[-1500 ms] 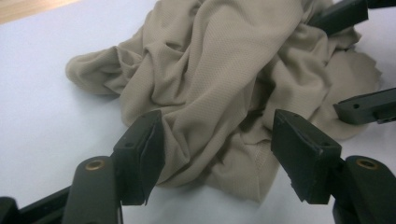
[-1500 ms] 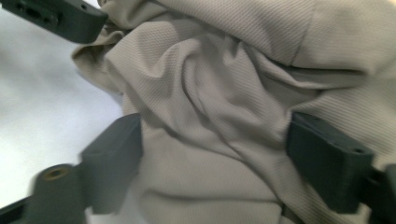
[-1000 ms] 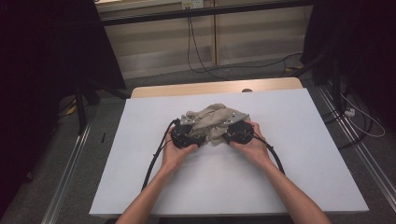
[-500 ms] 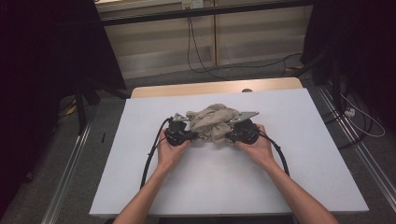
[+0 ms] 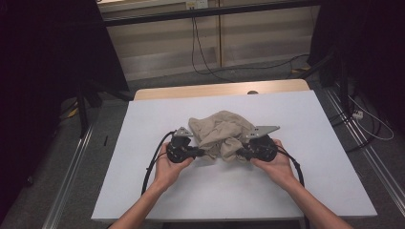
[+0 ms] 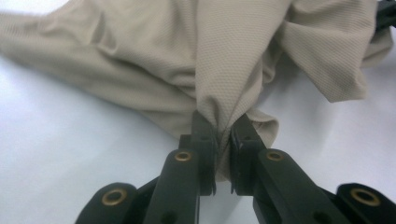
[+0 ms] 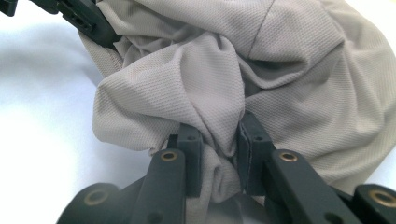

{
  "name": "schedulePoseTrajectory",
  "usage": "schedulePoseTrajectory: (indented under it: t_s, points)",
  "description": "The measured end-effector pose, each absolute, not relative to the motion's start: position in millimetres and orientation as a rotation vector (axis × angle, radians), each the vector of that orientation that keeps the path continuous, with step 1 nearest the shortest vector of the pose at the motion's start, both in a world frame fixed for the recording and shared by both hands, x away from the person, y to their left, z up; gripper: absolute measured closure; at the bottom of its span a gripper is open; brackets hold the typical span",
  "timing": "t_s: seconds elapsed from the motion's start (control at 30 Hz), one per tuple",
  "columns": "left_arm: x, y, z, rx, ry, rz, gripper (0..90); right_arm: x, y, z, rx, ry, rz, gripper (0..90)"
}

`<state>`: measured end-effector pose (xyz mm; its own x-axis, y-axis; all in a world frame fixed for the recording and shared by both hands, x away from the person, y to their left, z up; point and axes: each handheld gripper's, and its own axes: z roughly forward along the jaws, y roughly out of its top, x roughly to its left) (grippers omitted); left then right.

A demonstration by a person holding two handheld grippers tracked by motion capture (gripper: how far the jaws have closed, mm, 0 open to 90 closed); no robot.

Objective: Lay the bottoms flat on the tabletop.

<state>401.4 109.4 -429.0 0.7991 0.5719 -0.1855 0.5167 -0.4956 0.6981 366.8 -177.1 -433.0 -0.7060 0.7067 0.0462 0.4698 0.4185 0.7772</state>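
A crumpled cloth (image 5: 222, 133) lay near the middle of the table (image 5: 143, 191). The left gripper (image 5: 199, 152) sat at its left edge, the right gripper (image 5: 240, 153) at its right, both on the person's side.

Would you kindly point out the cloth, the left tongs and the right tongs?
cloth (image 5: 220, 128): high view, top of the bunched fabric.
left tongs (image 6: 223, 133): left gripper view, between tips.
right tongs (image 7: 219, 135): right gripper view, between tips.

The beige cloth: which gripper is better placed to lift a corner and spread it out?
Probably left: the left gripper pinches a thin fold of the beige cloth; the right gripper clamps a thicker bunch.
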Motion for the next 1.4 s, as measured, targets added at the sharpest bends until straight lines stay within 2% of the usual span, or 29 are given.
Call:
schedulePoseTrajectory:
  t_s: [0.27,0.6,0.7,0.73,0.77,0.8,0.83,0.9,0.93,0.97,1.0,1.1,1.2,1.33,1.37,1.4]
  points:
    - [374.6,120.1,-430.4,2.232,0.756,0.058,83.0,343.6,-183.0,-430.9,1.002,2.441,1.225,75.6]
    - [330.4,144.8,-426.4,2.245,0.719,0.005,82.8,286.2,-189.2,-427.4,0.977,2.503,1.261,75.1]
    - [319.3,153.1,-427.2,2.228,0.740,-0.027,82.5,274.0,-190.2,-431.5,0.978,2.510,1.238,71.7]
    - [319.3,153.1,-427.2,2.228,0.740,-0.027,81.1,274.0,-190.2,-431.5,0.978,2.510,1.238,71.7]
    - [319.6,152.5,-427.0,2.222,0.752,-0.007,76.6,274.2,-188.6,-431.5,0.974,2.509,1.223,61.8]
    - [319.6,152.5,-427.0,2.222,0.752,-0.007,66.4,274.2,-188.6,-431.5,0.974,2.509,1.223,61.8]
    - [320.2,152.3,-426.4,2.208,0.770,0.004,57.2,276.5,-187.9,-429.7,0.975,2.505,1.232,51.1]
    - [321.5,153.6,-421.4,2.169,0.748,0.045,54.7,278.0,-189.2,-425.9,0.993,2.470,1.214,42.2]
    - [321.5,153.6,-421.4,2.169,0.748,0.045,49.5,278.0,-189.2,-425.9,0.993,2.470,1.214,42.2]
    - [323.3,155.1,-416.0,2.138,0.763,0.086,42.4,279.5,-193.2,-421.3,1.009,2.431,1.243,34.4]
    - [324.9,156.1,-412.5,2.112,0.777,0.100,37.1,280.1,-194.5,-419.8,1.013,2.419,1.243,30.9]
    - [329.1,156.3,-405.6,2.092,0.763,0.117,33.3,283.5,-200.7,-414.8,1.029,2.377,1.263,25.2]
    - [332.7,150.7,-402.0,2.098,0.706,0.153,34.0,287.8,-207.8,-410.0,1.059,2.313,1.294,20.5]
    - [343.9,144.0,-404.4,2.068,0.738,0.209,26.4,297.1,-213.6,-405.9,1.055,2.258,1.278,22.4]
    - [354.4,137.9,-407.9,2.047,0.778,0.242,25.6,311.8,-216.6,-407.7,1.071,2.242,1.250,22.2]
    - [354.4,137.9,-407.9,2.047,0.778,0.242,25.3,311.8,-216.6,-407.7,1.071,2.242,1.250,22.2]
